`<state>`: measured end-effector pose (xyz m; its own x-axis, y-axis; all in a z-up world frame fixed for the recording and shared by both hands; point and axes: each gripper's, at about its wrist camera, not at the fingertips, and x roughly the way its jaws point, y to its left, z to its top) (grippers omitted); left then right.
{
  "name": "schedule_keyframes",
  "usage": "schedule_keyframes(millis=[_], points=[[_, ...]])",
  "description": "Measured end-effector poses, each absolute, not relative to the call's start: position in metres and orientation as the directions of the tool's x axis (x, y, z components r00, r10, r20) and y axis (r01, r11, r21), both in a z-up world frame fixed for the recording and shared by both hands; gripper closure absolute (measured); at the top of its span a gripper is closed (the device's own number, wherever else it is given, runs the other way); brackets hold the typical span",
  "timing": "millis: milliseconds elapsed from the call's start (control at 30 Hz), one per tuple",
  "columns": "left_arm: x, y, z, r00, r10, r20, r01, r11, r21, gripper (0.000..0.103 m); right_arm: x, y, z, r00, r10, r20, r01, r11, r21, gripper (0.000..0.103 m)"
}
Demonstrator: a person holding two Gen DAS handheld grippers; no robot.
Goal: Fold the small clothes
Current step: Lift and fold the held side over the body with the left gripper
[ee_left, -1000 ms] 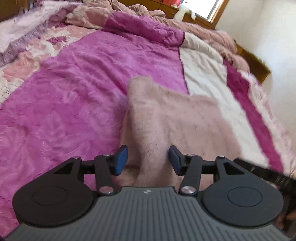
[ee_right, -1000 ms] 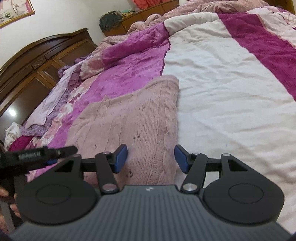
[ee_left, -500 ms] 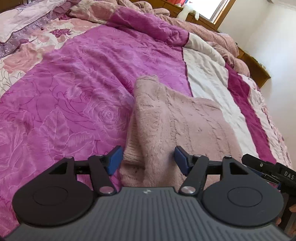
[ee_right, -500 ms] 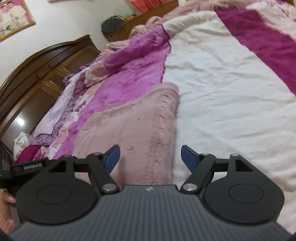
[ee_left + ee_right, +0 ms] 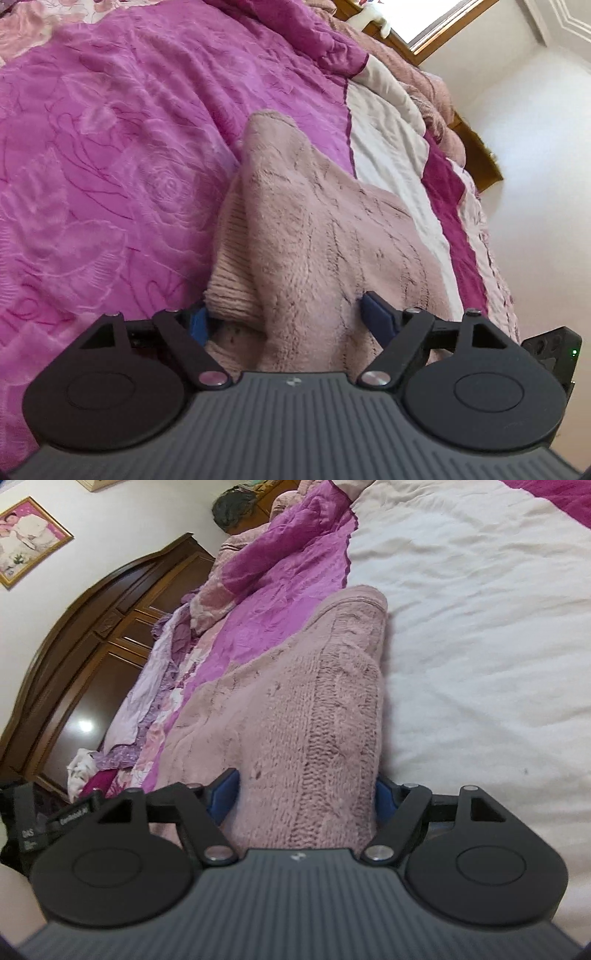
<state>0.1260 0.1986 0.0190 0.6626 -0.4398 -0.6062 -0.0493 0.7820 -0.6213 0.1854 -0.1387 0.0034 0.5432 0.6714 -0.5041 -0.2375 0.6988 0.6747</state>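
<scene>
A dusty-pink cable-knit sweater (image 5: 314,229) lies folded on the bed; it also shows in the right wrist view (image 5: 295,709). My left gripper (image 5: 284,319) is open, its blue pads (image 5: 373,314) set either side of the sweater's near left edge, where a ribbed hem bunches up. My right gripper (image 5: 306,794) is open, its jaws straddling the sweater's near right edge, with the knit filling the gap between the pads (image 5: 223,794). Neither gripper is closed on the cloth.
The bed has a magenta quilt (image 5: 110,166) on the left and a white stripe (image 5: 480,627) on the right. A dark wooden headboard (image 5: 85,635) and piled bedding (image 5: 155,686) lie left. A window and wall stand far right in the left wrist view.
Both grippers have moved forward and down onto the sweater's near edge and opened wider, so the knit now sits between the pads of each.
</scene>
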Motion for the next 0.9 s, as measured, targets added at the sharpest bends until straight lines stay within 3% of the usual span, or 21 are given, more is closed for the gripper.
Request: schedule_keyframes(millis=[100,167,233,333,533,667,900], points=[[0.128,0.196,0.014,0.667,-0.463,-0.584,-0.06,0.748,-0.661,0.025,0.19,-0.14,0.004,0.537,0.685,-0.492,-0.228,0.679,0.697,0.036],[0.132,0.195,0.012,0.663,-0.487,-0.568,-0.069,0.717,-0.694,0.038,0.193,-0.137,0.008,0.535,0.686,-0.492,-0.23,0.679,0.697,0.043],[0.133,0.197,0.01,0.671,-0.509,-0.539,-0.081,0.673,-0.735,0.045,0.194,-0.137,0.017,0.539,0.687,-0.487,-0.241,0.68,0.692,0.051],[0.13,0.193,0.018,0.685,-0.5,-0.53,-0.084,0.668,-0.739,0.048,0.192,-0.142,0.035,0.548,0.703,-0.454,-0.258,0.658,0.708,0.054],[0.111,0.167,0.048,0.691,-0.536,-0.485,0.0,0.671,-0.742,0.057,0.167,-0.163,0.071,0.582,0.687,-0.436,-0.282,0.673,0.684,0.055],[0.093,0.145,0.056,0.673,-0.572,-0.47,0.036,0.659,-0.751,0.057,0.139,-0.192,0.075,0.603,0.661,-0.447,-0.236,0.683,0.692,0.055],[0.063,0.091,0.051,0.574,-0.63,-0.524,0.102,0.689,-0.717,0.057,0.084,-0.244,0.064,0.653,0.577,-0.49,-0.145,0.731,0.667,0.055]])
